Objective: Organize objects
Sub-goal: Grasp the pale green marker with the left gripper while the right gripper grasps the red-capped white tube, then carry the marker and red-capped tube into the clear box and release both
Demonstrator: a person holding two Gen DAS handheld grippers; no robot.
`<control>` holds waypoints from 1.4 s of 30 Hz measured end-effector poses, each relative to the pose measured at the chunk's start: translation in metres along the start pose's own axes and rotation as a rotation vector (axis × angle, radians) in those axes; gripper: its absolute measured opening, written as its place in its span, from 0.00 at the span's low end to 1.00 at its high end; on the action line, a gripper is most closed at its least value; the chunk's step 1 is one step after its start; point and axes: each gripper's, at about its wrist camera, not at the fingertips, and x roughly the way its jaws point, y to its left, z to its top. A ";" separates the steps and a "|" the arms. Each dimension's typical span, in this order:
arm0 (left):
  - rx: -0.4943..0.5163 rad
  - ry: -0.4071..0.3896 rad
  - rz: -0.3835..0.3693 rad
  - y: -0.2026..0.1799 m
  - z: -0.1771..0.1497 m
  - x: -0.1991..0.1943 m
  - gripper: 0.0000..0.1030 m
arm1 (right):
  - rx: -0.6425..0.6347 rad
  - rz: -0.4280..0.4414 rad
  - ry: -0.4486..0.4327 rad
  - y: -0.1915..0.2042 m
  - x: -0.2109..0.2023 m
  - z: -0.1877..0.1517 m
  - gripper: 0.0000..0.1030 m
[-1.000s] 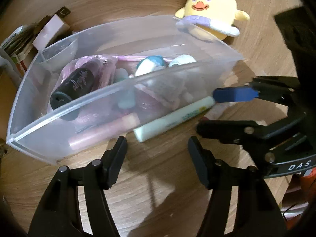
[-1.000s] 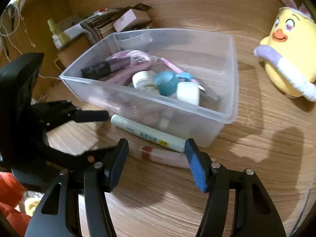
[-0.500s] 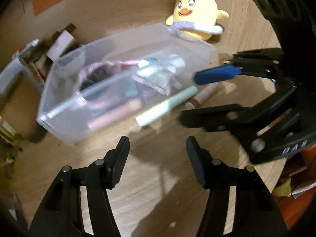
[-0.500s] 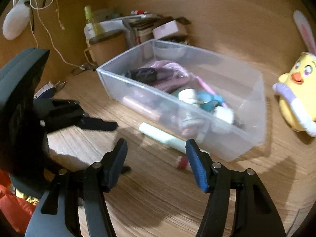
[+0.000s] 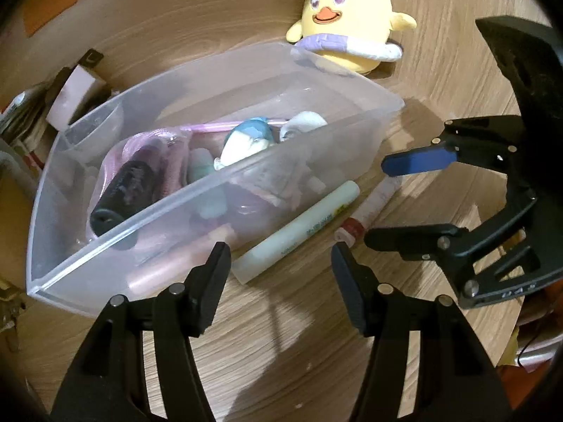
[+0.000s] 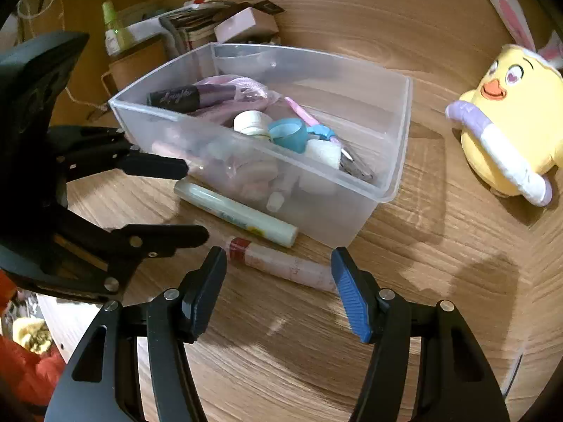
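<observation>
Landmark: clear bin (image 6: 394,190) on wooden surface (image 6: 281,351).

Left tongs (image 5: 281,274) released, empty, hovering over pale green tube (image 5: 299,232) lying against bin's near wall. Right tongs (image 6: 278,281) released, empty, straddling pink tube (image 6: 281,263), just outside green one.

Judgement: lower squarely, clench mid-tube, lift clear of bin rim, drop inside.

Count: two tubes outside bin; one bin; one yellow plush (image 6: 510,123) beyond bin's far corner.
</observation>
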 end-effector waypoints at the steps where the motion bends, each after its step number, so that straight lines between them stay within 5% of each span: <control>1: 0.004 0.001 -0.003 -0.002 0.001 0.001 0.58 | -0.009 -0.004 -0.001 0.001 0.000 -0.002 0.56; 7: 0.056 0.021 -0.062 -0.017 -0.009 -0.007 0.51 | -0.056 -0.040 0.019 0.006 -0.005 -0.012 0.54; 16: 0.068 0.025 -0.041 -0.015 0.002 -0.001 0.50 | -0.079 -0.031 0.017 0.003 -0.003 -0.006 0.54; 20: 0.059 0.056 -0.054 -0.015 0.000 0.011 0.32 | -0.086 -0.013 0.034 0.007 0.000 -0.013 0.54; 22: 0.057 0.051 -0.059 -0.016 0.000 0.010 0.27 | -0.083 -0.015 0.039 0.008 0.001 -0.018 0.49; 27: 0.063 0.028 -0.026 -0.020 -0.014 0.000 0.22 | -0.056 -0.023 0.025 0.010 -0.006 -0.030 0.17; 35: 0.003 0.052 -0.018 -0.009 -0.048 -0.026 0.14 | 0.053 -0.051 -0.010 0.011 -0.022 -0.052 0.14; 42: -0.012 0.045 -0.010 -0.010 -0.046 -0.023 0.15 | 0.135 -0.053 -0.031 0.014 -0.024 -0.054 0.14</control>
